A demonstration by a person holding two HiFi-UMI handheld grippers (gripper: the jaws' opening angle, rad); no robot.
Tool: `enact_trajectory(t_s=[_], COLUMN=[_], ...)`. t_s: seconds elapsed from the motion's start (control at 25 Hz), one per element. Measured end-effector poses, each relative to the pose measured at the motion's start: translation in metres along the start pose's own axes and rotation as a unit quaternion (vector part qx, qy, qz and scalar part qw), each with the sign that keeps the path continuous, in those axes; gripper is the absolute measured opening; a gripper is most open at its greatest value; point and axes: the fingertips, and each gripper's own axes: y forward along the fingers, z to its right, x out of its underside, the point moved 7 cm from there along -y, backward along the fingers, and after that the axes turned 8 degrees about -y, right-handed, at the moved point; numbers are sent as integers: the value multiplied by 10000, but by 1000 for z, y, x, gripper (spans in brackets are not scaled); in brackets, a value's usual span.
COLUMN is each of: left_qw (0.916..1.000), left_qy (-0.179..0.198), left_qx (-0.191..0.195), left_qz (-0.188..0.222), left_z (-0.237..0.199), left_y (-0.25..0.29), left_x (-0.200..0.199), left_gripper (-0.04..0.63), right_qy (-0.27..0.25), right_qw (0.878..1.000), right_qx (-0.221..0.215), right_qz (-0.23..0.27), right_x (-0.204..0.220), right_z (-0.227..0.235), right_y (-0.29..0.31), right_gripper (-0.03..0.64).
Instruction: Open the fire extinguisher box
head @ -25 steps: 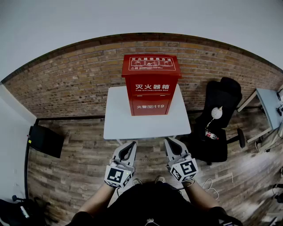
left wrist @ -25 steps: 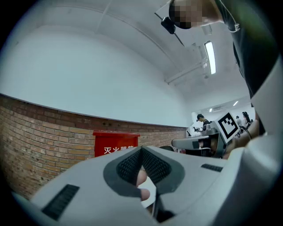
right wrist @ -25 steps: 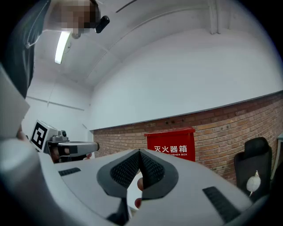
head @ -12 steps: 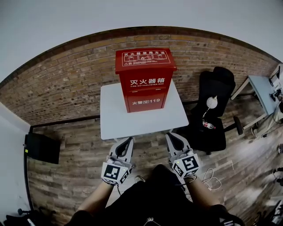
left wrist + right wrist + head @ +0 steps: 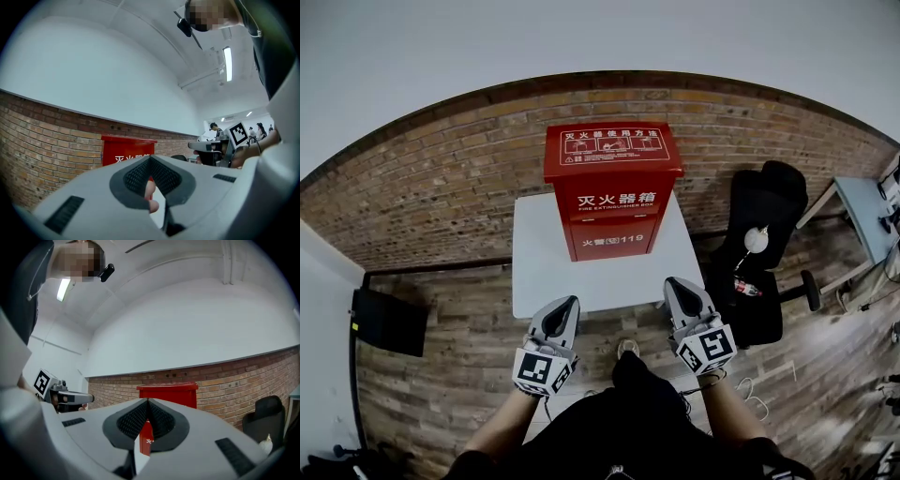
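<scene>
Box (image 5: 613,197) glossy red metal; tbl (image 5: 540,267) smooth white; wall (image 5: 441,192) rough brick.

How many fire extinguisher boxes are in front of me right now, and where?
1: the red fire extinguisher box stands upright on the white table by the brick wall. None other shows in any view.

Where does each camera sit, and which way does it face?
Head view: on the head, facing steeply down at the fire extinguisher box on the white table; forearms, left gripper, right gripper show.
Left gripper view: on that gripper, along its shut jaws toward the box.
Right gripper view: likewise, its own shut jaws.
Shared: all show the box.
</scene>
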Motion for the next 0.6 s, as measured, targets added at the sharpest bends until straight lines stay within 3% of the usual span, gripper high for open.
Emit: enact_trajectory(t_s=[0.28, 0.6], left_qw=[9995, 9973], left_qy=[159, -161], left_qx=[-267, -668], left_qz=[48, 268], left_z=[-37, -78], left_y=[77, 151], left_x=[-17, -36], left_gripper=[52, 54], right_qy=[-215, -60], right_qw=[9997, 9993], right_qx=[27, -371], right_qz=[66, -14], right_x=[1, 7], right_z=[89, 165], right_y=[73, 143], right_gripper=[20, 20])
